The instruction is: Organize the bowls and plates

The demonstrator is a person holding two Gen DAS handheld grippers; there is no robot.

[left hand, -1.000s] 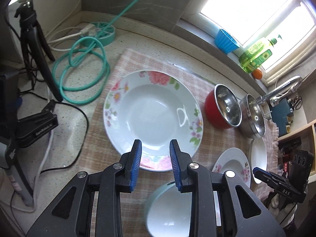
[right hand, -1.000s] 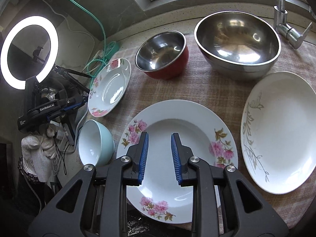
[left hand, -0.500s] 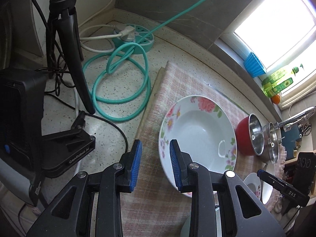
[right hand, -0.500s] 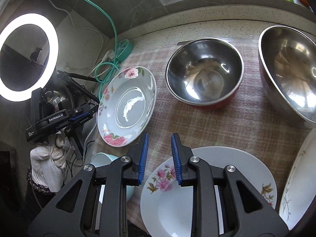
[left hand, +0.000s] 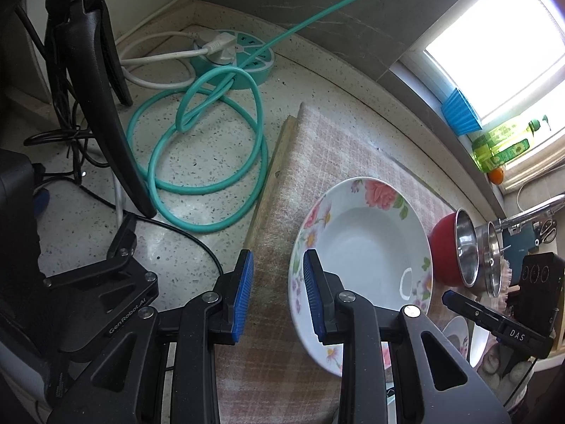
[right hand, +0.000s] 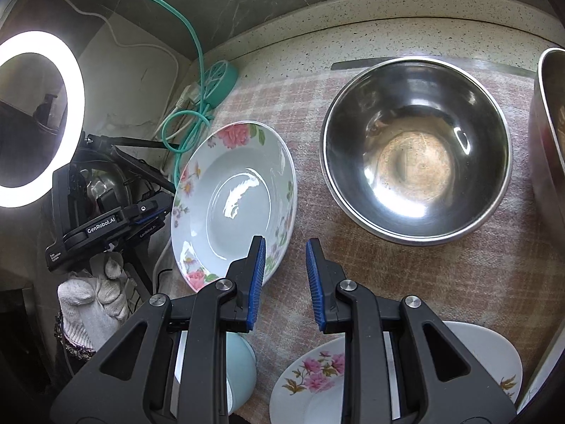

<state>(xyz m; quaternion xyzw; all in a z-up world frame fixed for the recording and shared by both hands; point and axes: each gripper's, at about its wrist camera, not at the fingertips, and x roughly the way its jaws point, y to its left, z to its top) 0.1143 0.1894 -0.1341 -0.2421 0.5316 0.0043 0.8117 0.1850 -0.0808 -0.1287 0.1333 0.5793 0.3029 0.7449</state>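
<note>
A floral deep plate (left hand: 367, 258) lies on the pink checked mat (left hand: 317, 162). My left gripper (left hand: 277, 295) is open and empty over the mat, just left of that plate's rim. My right gripper (right hand: 284, 277) is open and empty, between the same floral plate (right hand: 235, 199) and the red-sided steel bowl (right hand: 416, 148). A second floral plate (right hand: 317, 385) and a light blue bowl (right hand: 240, 367) lie under the right gripper. A larger steel bowl (right hand: 551, 134) is at the right edge. In the left wrist view the red bowl (left hand: 455, 251) and steel bowl (left hand: 492, 258) stand beyond the plate.
A teal hose (left hand: 208, 148) and power strip (left hand: 243, 53) lie on the speckled counter left of the mat. A tripod leg (left hand: 106, 106) and black gear stand at far left. A ring light (right hand: 39, 116) glows at left. Bottles and a blue cup (left hand: 459, 109) sit on the sill.
The left gripper has swung left and closer to the counter; the floral plate now lies to its right. The right gripper has moved left and forward, from over the near floral plate toward the red bowl.
</note>
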